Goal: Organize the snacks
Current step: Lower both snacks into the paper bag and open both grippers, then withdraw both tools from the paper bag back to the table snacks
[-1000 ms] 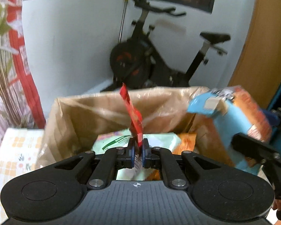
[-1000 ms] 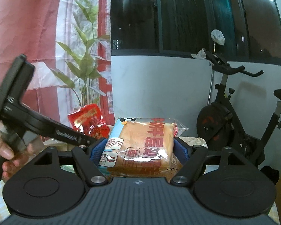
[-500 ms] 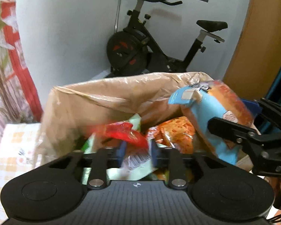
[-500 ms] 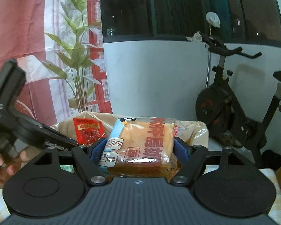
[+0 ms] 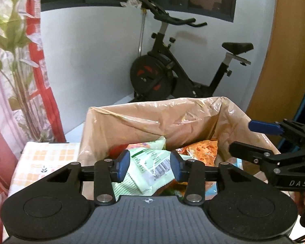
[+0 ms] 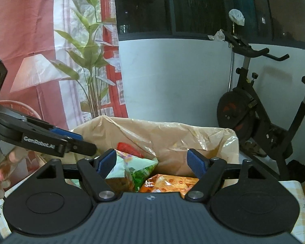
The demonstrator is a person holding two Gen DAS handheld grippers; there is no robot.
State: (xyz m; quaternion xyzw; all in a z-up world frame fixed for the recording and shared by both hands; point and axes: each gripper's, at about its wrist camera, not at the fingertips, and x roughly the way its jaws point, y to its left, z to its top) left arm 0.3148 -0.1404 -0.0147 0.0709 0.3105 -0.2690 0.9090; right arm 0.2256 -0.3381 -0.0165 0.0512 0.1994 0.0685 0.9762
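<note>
Box [image 5: 103, 126], lined with a tan bag, on the counter [image 5: 44, 158]. Contents: green packet [image 5: 150, 162], orange packet [image 5: 199, 150], red packet [image 6: 130, 147] at the back.
Left tool [image 5: 150, 166]: jaws just opened, part-wide, empty, above the green packet.
Right tool [image 6: 152, 162]: jaws wide, empty, over the box.
Exercise bike [image 5: 172, 73] behind.

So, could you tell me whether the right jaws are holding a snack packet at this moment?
No, the right gripper stands open and empty above the lined box, with the snacks lying loose below.
</note>
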